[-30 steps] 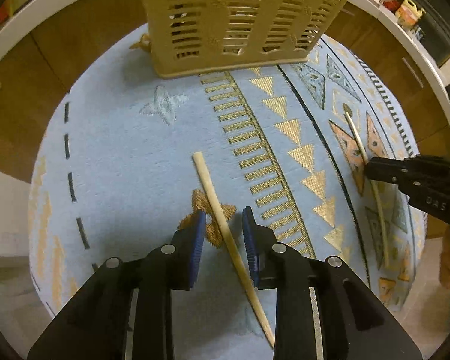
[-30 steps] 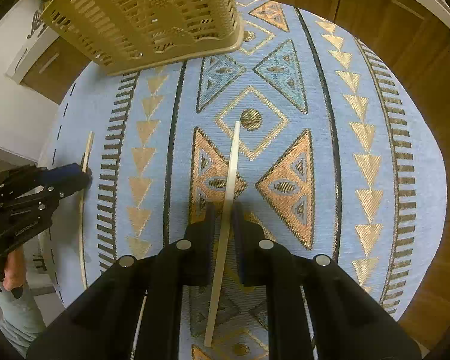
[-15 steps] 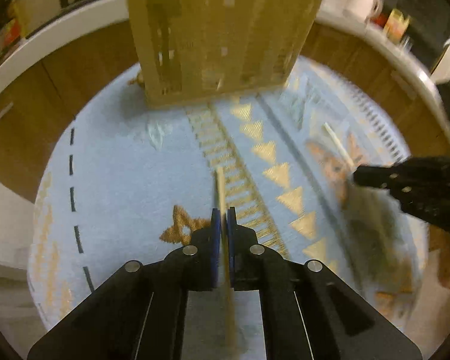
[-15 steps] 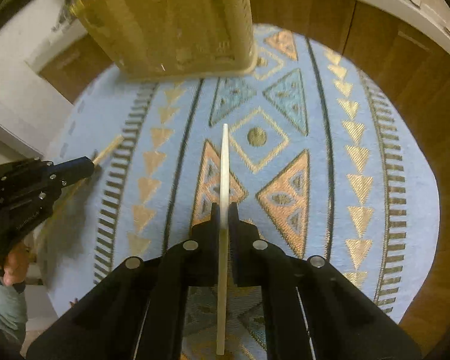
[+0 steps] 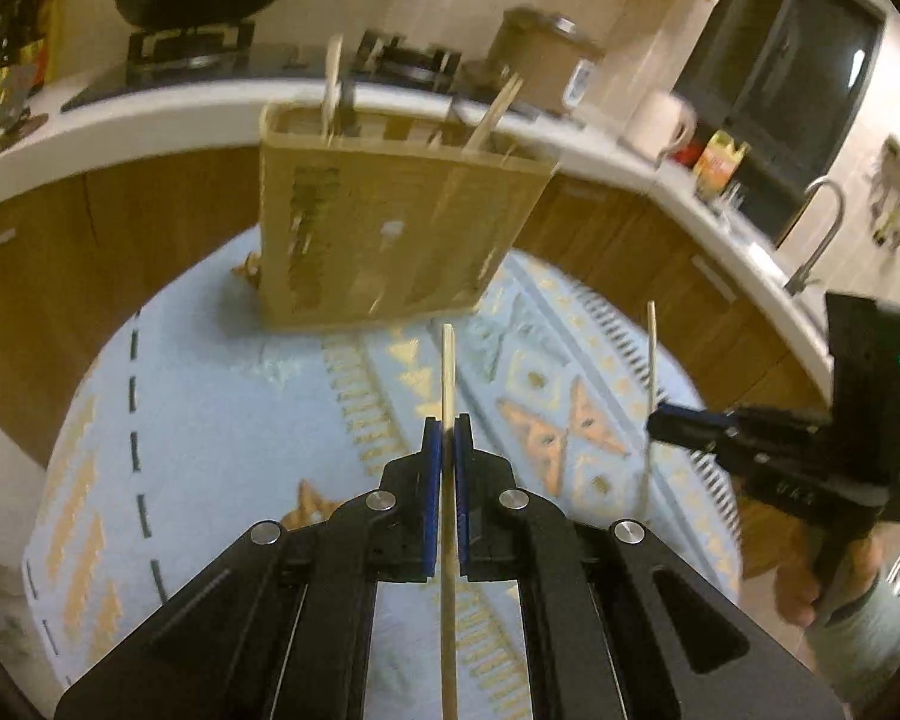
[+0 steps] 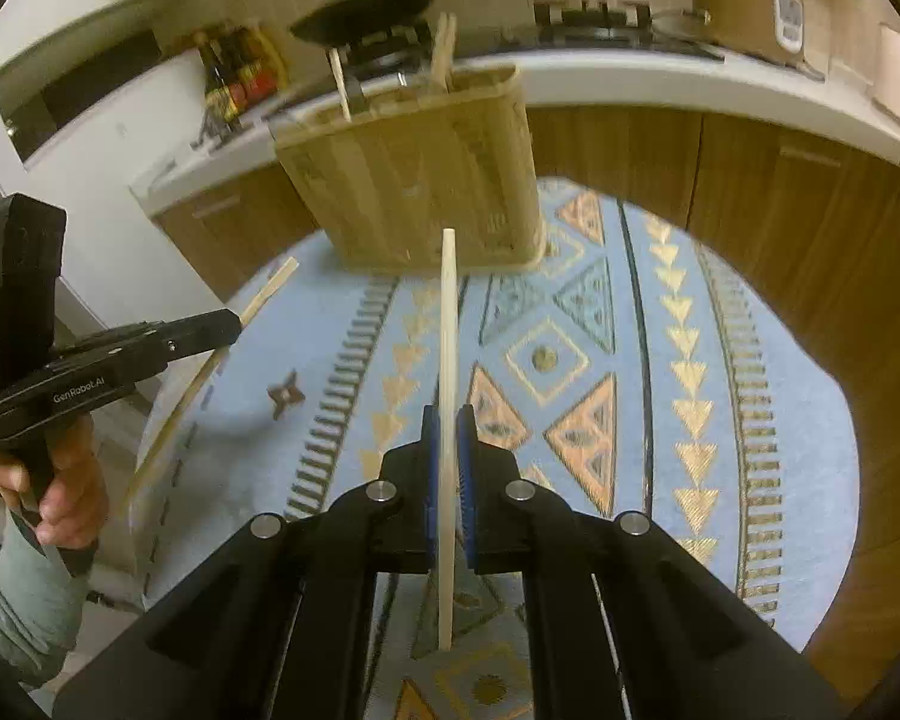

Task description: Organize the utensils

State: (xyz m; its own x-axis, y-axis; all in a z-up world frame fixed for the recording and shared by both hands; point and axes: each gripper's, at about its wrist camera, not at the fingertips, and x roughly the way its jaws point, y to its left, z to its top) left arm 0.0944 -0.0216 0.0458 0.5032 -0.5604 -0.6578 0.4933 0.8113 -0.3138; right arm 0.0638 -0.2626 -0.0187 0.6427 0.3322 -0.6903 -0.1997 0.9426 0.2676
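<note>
A round table under a blue patterned cloth (image 5: 210,420) carries 1 slatted utensil basket (image 5: 390,240) at 12 o'clock.

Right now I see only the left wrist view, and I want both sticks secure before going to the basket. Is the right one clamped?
Observer: Yes, the right gripper is shut on its pale stick, blue pads either side.
Operator: How much of my stick trails behind the left gripper?
Observer: On the tan stick, more trails behind than pokes ahead.
Operator: Where does the right stick aim?
Observer: Its tip lines up with the basket's lower front.
</note>
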